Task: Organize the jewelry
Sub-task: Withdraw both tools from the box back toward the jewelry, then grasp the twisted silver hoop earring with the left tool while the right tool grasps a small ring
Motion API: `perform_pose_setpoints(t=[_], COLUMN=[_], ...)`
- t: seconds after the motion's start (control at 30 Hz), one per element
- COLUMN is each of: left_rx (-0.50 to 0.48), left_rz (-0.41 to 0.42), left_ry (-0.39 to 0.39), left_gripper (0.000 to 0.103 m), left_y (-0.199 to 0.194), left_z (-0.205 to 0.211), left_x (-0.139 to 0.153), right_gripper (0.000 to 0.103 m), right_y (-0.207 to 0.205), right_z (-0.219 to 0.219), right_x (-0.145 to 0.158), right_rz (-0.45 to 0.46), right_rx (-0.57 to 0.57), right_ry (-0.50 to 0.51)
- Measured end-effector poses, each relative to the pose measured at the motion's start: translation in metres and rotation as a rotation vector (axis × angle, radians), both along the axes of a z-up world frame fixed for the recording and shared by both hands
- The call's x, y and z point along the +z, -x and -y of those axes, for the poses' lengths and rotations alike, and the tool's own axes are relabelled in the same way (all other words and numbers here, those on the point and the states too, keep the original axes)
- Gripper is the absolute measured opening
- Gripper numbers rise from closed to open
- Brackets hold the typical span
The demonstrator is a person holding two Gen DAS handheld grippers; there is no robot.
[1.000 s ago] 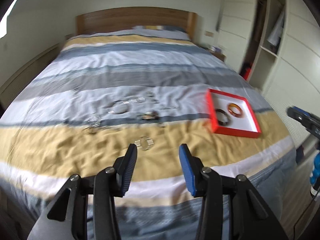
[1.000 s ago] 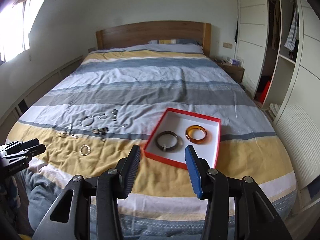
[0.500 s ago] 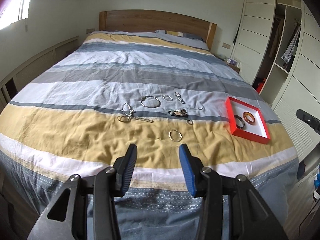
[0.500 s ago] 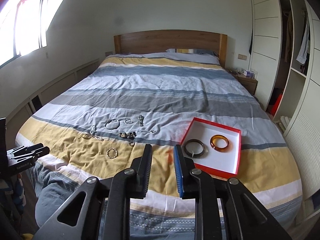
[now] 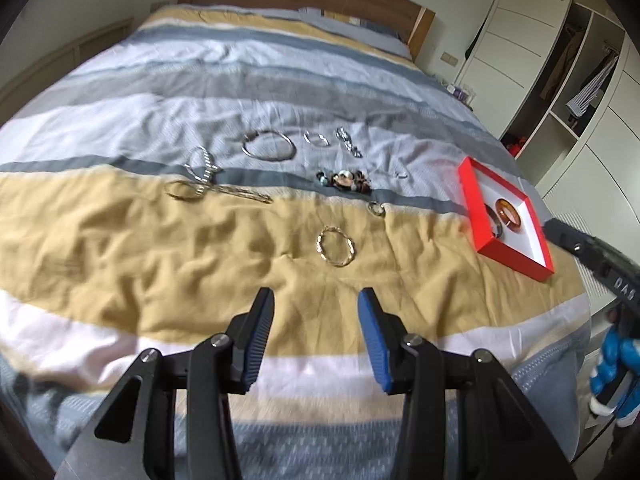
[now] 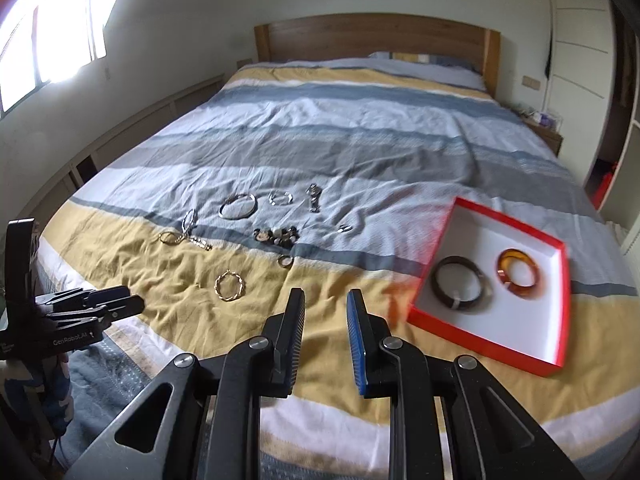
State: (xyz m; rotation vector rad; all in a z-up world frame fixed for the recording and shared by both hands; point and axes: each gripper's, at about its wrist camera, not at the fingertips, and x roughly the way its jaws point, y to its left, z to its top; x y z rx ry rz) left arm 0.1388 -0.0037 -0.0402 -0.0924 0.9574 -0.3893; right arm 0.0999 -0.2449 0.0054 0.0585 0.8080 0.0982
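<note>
Several pieces of jewelry lie loose on the striped bedspread: a gold twisted hoop [image 5: 335, 246] [image 6: 229, 285], a large silver bangle [image 5: 268, 145] [image 6: 238, 205], a beaded bracelet [image 5: 344, 180] [image 6: 276, 235], a small ring [image 5: 376, 208] [image 6: 285, 261] and tangled chains [image 5: 200, 178] [image 6: 182, 234]. A red box [image 5: 476, 216] [image 6: 554, 356] with a white inside holds a dark bangle [image 6: 460, 283] and an amber bangle [image 6: 518, 274]. My left gripper [image 5: 316, 336] is open and empty, just short of the gold hoop. My right gripper [image 6: 325, 332] is narrowly open and empty, left of the box.
The bed has a wooden headboard [image 6: 376, 36]. A window [image 6: 48, 28] is at the left. White wardrobes with open shelves [image 5: 576, 80] stand at the right, with a nightstand [image 6: 542, 128] beside the bed. Each gripper shows at the edge of the other's view.
My left gripper has moved forward and down toward the gold hoop. My right gripper's jaws narrowed and then opened slightly, and it has come closer to the bed.
</note>
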Motion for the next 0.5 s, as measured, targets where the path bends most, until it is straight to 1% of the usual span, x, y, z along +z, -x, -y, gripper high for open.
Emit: perform_pose_setpoints(t=[0.23, 0.4, 0.43, 0.5], left_rx=[-0.023, -0.032, -0.034, -0.041], left_rz=[-0.045, -0.071, -0.073, -0.086], left_ry=[0.007, 0.009, 0.007, -0.005], left_gripper=[0.041, 0.04, 0.039, 0.03], left_y=[-0.043, -0.065, -0.067, -0.073], left_z=[0.021, 0.03, 0.032, 0.036], left_x=[-0.03, -0.048, -0.05, -0.058], right_gripper=[0.021, 0.022, 0.022, 0.022], right_y=[-0.06, -0.09, -0.095, -0.106], right_z=[-0.007, -0.009, -0.01, -0.013], right_x=[-0.044, -0.064, -0.067, -0.076], right_rz=[-0.061, -0.082, -0.087, -0.099], right_rx=[0.059, 0.085, 0.091, 0.106], right_ry=[-0.039, -0.063, -0.063, -0.066])
